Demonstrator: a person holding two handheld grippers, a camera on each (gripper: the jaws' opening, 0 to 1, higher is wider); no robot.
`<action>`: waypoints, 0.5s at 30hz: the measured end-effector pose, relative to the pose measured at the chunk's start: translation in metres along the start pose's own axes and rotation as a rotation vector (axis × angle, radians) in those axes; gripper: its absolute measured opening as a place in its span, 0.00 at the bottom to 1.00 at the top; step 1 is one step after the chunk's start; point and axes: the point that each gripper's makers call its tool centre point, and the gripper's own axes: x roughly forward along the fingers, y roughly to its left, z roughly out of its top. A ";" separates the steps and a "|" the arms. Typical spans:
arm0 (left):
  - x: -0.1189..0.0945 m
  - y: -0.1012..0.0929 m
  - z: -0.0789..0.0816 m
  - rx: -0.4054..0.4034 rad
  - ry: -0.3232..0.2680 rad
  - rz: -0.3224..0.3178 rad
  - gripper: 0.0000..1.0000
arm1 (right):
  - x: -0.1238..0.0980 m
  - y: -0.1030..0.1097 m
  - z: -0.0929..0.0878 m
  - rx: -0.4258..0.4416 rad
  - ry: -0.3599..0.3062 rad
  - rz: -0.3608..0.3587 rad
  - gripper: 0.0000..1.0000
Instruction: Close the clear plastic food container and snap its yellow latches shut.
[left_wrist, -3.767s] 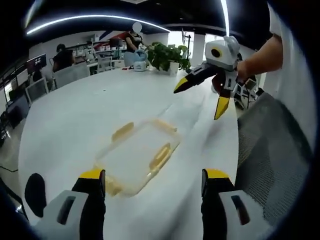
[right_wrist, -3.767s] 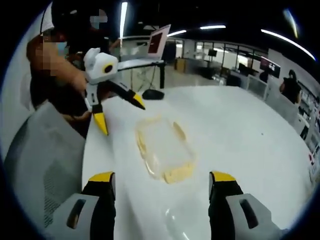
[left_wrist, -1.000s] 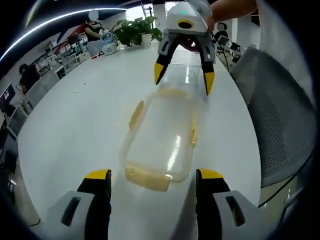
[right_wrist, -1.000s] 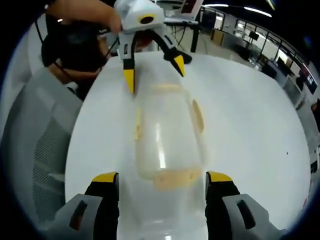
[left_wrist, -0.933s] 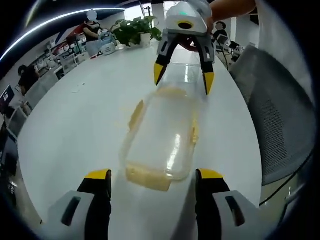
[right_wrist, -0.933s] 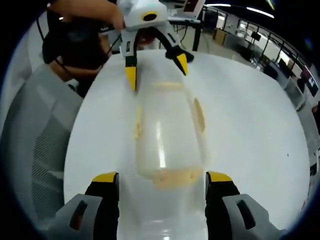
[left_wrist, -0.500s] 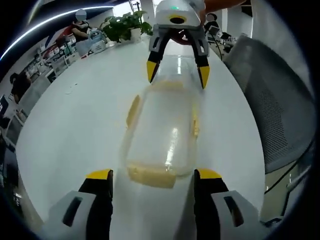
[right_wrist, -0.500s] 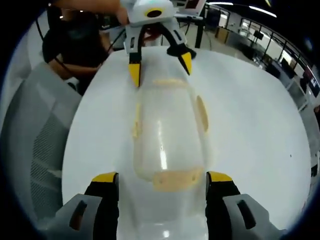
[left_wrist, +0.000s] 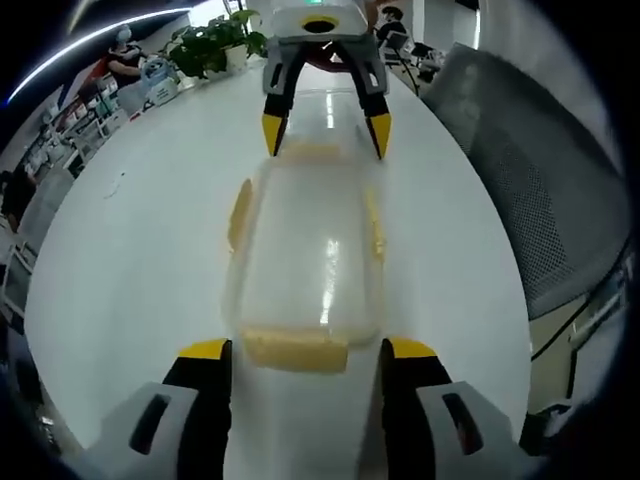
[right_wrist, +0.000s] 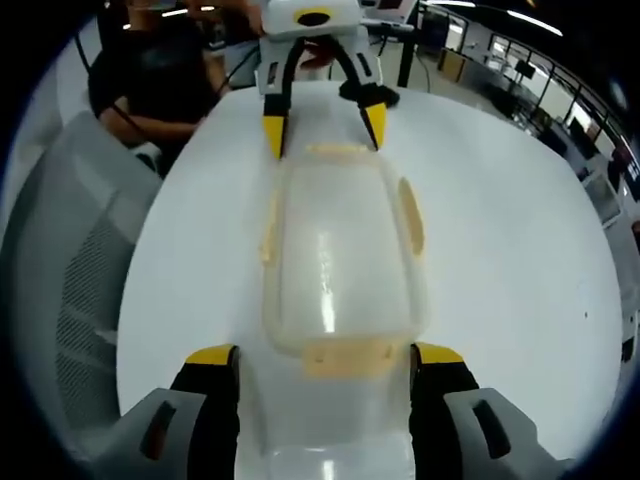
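Observation:
The clear plastic container (left_wrist: 305, 250) lies lengthwise on the white table (left_wrist: 130, 260) with its lid on. Yellow latches show at its near end (left_wrist: 295, 350), far end (left_wrist: 312, 152) and both long sides. My left gripper (left_wrist: 307, 350) stands open, its jaws either side of the near end latch. At the opposite end my right gripper (left_wrist: 322, 135) is open, its yellow tips flanking the far latch. In the right gripper view, the container (right_wrist: 335, 250) runs from my right gripper (right_wrist: 325, 355) up to my left gripper (right_wrist: 323, 128).
A grey mesh chair (left_wrist: 540, 200) stands close to the table's edge, also seen as the chair (right_wrist: 70, 250) in the right gripper view. A person in dark clothes (right_wrist: 160, 70) is behind it. Potted plants (left_wrist: 210, 45) sit at the table's far side.
Both grippers have drawn closer to the container's two short ends and lined up with its long axis. Both stay open. The container has not moved.

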 end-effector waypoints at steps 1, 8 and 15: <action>0.000 -0.001 0.001 0.007 0.001 -0.005 0.61 | 0.000 0.000 -0.001 -0.001 0.001 0.002 0.68; 0.001 0.003 0.001 0.010 -0.006 -0.013 0.60 | 0.001 0.000 -0.003 -0.011 0.010 0.006 0.66; 0.002 -0.002 0.001 0.002 -0.009 -0.040 0.54 | 0.002 -0.001 -0.002 -0.005 0.009 0.009 0.64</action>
